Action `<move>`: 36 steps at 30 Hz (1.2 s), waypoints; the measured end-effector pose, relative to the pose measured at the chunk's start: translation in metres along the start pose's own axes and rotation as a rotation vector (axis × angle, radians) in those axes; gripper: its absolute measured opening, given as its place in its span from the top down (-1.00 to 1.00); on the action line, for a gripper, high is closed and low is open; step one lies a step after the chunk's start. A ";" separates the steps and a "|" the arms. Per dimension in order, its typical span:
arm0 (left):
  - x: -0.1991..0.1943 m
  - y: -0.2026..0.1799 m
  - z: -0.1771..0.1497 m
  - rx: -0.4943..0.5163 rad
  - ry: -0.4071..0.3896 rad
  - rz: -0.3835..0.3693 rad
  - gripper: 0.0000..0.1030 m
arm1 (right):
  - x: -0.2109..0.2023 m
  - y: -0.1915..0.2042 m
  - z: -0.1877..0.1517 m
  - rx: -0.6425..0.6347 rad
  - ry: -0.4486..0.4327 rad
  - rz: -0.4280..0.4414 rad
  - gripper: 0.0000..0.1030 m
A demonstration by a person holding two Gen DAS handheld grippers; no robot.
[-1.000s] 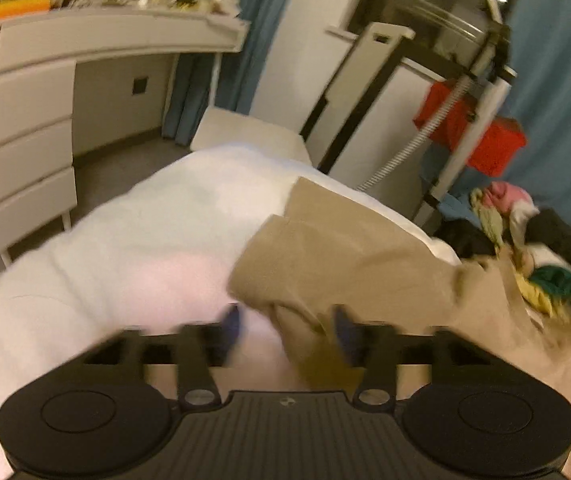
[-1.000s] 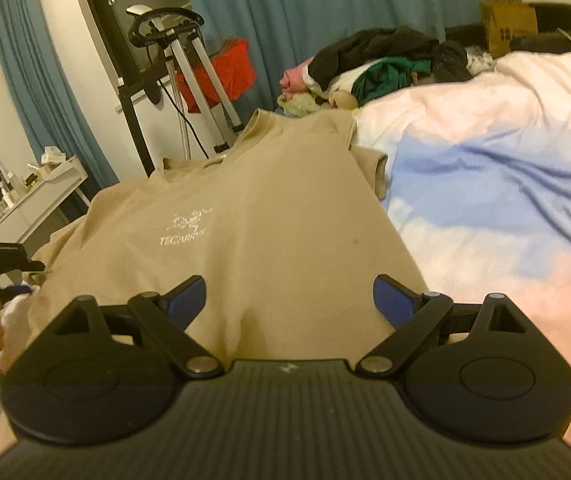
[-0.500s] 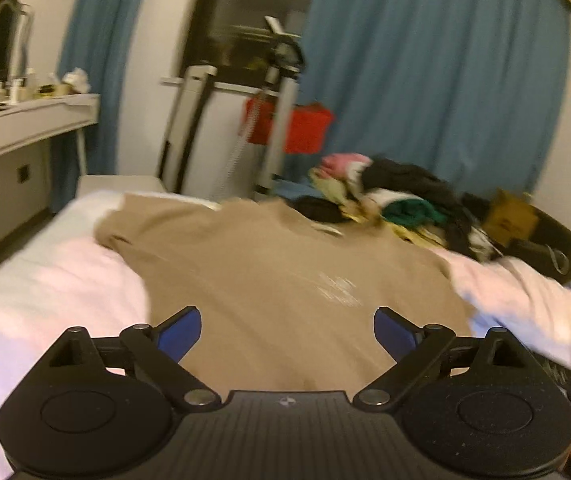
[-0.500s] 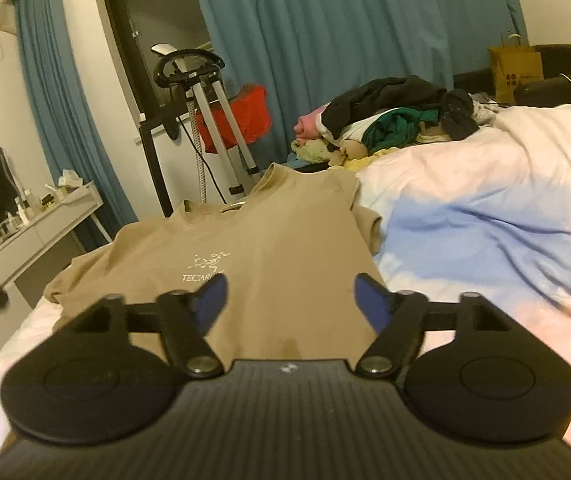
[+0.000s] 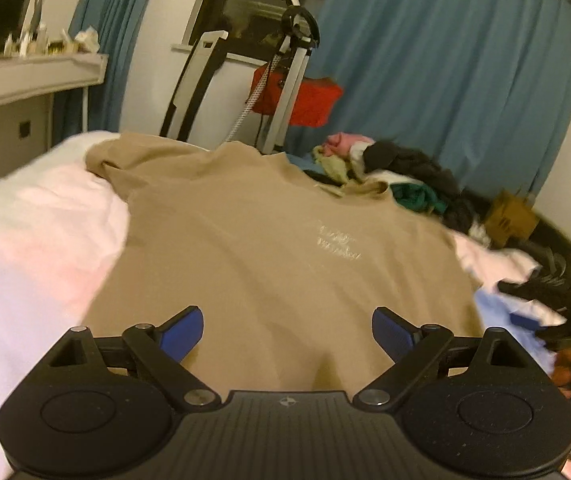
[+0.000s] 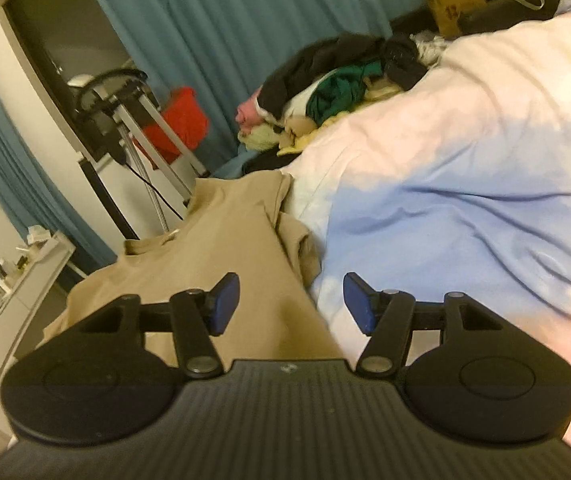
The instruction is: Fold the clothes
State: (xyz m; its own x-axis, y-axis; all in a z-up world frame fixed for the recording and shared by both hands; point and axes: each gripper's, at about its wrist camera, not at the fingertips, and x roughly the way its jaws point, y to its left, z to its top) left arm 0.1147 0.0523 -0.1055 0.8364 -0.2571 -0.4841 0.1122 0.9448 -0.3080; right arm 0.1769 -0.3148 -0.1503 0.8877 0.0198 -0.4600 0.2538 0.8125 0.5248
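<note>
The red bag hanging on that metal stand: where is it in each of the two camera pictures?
Left wrist view: the red bag is upper middle, behind the tan T-shirt, in front of the blue curtain.
Right wrist view: the red bag is upper left, beyond the tan T-shirt.
Shared landmark: the pile of clothes lies right of it in both.

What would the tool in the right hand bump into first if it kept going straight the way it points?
Most likely the right-hand edge of the tan T-shirt, which lies between the closing jaws of the right tool, with the pale duvet beside it. Depth is hard to judge, so it might meet the duvet first.
</note>
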 end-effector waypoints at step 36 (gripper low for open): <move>0.068 0.045 0.017 -0.168 0.030 -0.131 -0.83 | 0.034 0.131 -0.028 -0.401 -0.049 0.261 -0.61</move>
State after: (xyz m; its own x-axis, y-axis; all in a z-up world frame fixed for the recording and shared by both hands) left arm 0.1856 0.0806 -0.1383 0.8040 -0.3834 -0.4545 0.1255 0.8566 -0.5006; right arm 0.2296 -0.1909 -0.1175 0.9215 0.2331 -0.3106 -0.1393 0.9450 0.2958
